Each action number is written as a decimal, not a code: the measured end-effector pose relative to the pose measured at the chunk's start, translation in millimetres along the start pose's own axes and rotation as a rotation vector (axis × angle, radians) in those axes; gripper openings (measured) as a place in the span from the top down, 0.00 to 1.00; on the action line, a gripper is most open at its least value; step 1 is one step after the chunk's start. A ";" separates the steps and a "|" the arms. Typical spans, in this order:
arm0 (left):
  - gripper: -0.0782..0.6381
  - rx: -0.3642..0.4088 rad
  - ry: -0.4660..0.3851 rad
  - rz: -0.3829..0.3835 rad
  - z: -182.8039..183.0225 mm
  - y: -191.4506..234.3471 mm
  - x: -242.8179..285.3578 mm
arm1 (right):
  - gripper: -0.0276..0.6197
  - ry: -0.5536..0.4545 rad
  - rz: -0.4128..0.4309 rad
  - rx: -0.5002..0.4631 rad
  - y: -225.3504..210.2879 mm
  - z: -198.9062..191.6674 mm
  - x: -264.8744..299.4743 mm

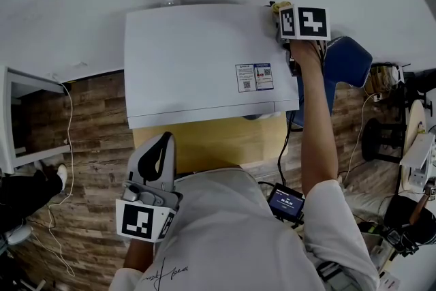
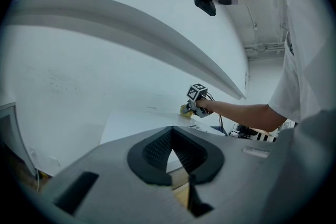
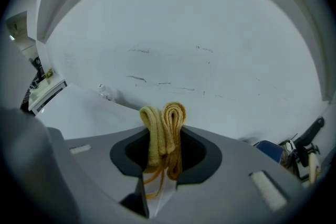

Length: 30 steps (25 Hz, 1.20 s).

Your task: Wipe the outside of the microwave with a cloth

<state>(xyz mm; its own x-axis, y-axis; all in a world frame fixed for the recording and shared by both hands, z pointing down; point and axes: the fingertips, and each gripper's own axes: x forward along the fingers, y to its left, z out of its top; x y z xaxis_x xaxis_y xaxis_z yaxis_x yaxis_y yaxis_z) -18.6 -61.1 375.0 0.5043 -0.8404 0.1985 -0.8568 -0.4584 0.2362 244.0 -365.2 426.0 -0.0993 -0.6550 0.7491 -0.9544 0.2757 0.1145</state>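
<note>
Jaws of right gripper clamped on yellow cloth, folds lengthwise outward, by microwave corner; left gripper closed.

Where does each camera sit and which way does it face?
Head view: on the person's head, facing steeply down at the white microwave; shows shirt, right arm, left gripper, right gripper.
Left gripper view: on the left gripper, shut and empty, facing across the microwave toward the wall; shows the right arm.
Right gripper view: on the right gripper, facing the wall, shut on the yellow cloth; no body.
Shared: the first two both show the right gripper.
</note>
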 end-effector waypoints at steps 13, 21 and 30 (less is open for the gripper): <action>0.90 0.000 -0.002 -0.010 -0.3 -5.0 4.6 | 0.78 0.002 0.016 -0.022 17.3 5.5 1.2; 0.90 0.000 -0.005 -0.001 -0.2 -3.0 4.5 | 0.78 -0.008 0.034 -0.050 39.8 10.8 2.9; 0.90 0.002 0.012 -0.006 -4.0 -4.8 4.3 | 0.78 0.000 0.032 -0.068 61.9 14.7 4.3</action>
<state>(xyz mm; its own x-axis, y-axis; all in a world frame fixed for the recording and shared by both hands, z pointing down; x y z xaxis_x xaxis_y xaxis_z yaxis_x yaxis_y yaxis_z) -12.0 -61.4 378.5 0.5108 -0.8340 0.2086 -0.8539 -0.4642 0.2351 180.3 -361.2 426.7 -0.1297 -0.6451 0.7530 -0.9295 0.3436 0.1342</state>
